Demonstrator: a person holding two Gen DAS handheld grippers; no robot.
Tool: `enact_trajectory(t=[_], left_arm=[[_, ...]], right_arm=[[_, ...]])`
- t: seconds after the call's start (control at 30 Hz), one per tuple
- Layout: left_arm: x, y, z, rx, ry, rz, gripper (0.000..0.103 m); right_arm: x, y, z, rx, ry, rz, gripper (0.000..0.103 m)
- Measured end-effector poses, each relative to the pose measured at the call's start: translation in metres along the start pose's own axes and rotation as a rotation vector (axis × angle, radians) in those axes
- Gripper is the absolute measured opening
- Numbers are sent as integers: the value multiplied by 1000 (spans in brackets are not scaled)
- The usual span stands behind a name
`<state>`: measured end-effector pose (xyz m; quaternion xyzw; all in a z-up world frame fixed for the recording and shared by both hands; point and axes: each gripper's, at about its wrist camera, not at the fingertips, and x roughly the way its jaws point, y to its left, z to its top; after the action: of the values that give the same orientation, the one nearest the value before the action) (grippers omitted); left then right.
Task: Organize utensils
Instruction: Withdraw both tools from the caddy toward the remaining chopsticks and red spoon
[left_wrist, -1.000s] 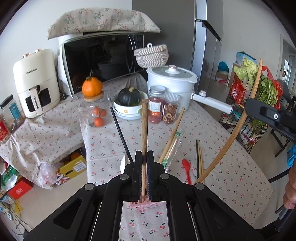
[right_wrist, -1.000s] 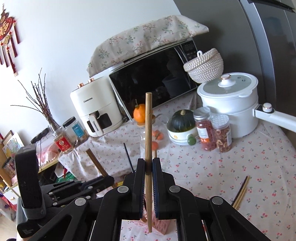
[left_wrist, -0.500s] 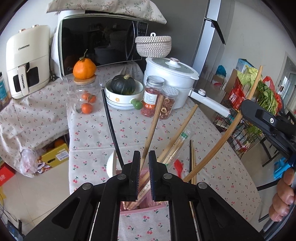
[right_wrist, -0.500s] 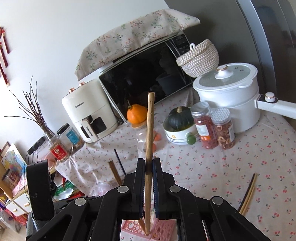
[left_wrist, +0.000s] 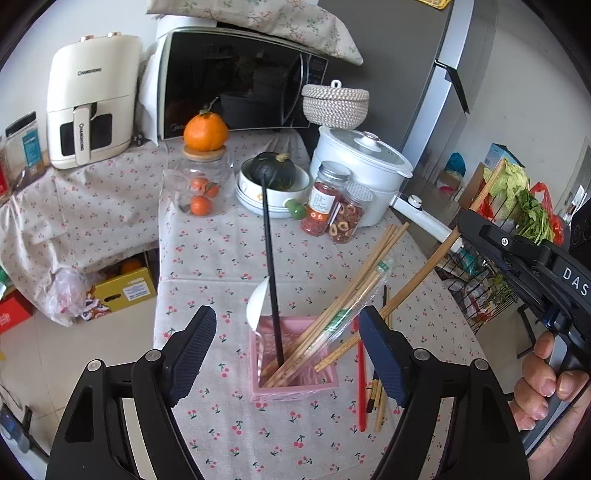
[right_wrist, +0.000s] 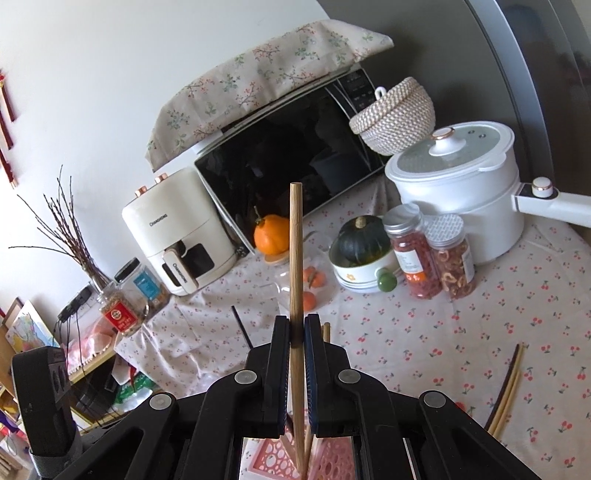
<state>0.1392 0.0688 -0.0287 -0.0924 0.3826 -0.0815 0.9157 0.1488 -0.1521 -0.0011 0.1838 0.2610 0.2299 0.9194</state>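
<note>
We have the left gripper (left_wrist: 286, 347) spread wide and empty, its fingers (left_wrist: 192, 347) standing on either side of the pink holder (left_wrist: 295, 380) on the cherry-print surface (left_wrist: 207, 258). The holder already carries a black chopstick (left_wrist: 271, 266), a white spoon (left_wrist: 256, 302) and a sheaf of wooden chopsticks (left_wrist: 343, 299), some of them in a clear wrapper, all leaning toward the right. Our right gripper (right_wrist: 296, 332) is clenched on a single wooden chopstick (right_wrist: 296, 258), and from the left camera that stick slants down with its lower end at the holder's right rim; from the right camera the tip sits over the pink lattice. We judge the drop to be the risky part: the stick comes in at a steep slant, so if we let go now it may tip outward, catch on the leaning bundle or slide off the rim onto the cloth. The holder looks light, and a sideways push from the tip could topple it, since our left fingers are not touching it. More chopsticks, red and wooden (left_wrist: 369, 387), lie loose on the surface just right of the holder, and a careless sweep could scatter them toward the edge.
</note>
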Motion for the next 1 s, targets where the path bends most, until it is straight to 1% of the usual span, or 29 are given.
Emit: enact_trajectory(t=[0.07, 0.3, 0.43, 0.5, 0.53, 0.57, 0.63, 0.7, 0.77, 0.87, 1.0], left_arm=[[-1, 7, -4, -17, 14, 10, 87], [-3, 27, -12, -55, 46, 33, 88], [-2, 32, -14, -82, 60, 30, 90], [-1, 31, -15, -84, 63, 35, 91], [-1, 30, -15, -86, 70, 42, 92], [0, 29, -16, -92, 83, 49, 94], [2, 28, -18, -112, 101, 38, 95], [2, 25, -20, -121, 109, 22, 96], [-1, 19, -21, -114, 100, 20, 99], [-7, 6, -23, -73, 66, 38, 102], [-17, -14, -26, -11, 21, 48, 103]], right_arm=[[7, 1, -4, -13, 8, -18, 6], [38, 8, -24, -52, 95, -56, 7], [46, 10, -32, -69, 130, -63, 11], [44, 9, -31, -69, 132, -69, 28], [41, 7, -29, -62, 122, -71, 49], [37, 4, -28, -51, 106, -72, 65], [28, -2, -23, -31, 84, -78, 76], [20, -10, -19, -19, 76, -93, 81], [11, -18, -15, -14, 65, -120, 89], [-1, -33, -12, -15, 54, -162, 95], [-16, -51, -12, -29, 65, -214, 101]])
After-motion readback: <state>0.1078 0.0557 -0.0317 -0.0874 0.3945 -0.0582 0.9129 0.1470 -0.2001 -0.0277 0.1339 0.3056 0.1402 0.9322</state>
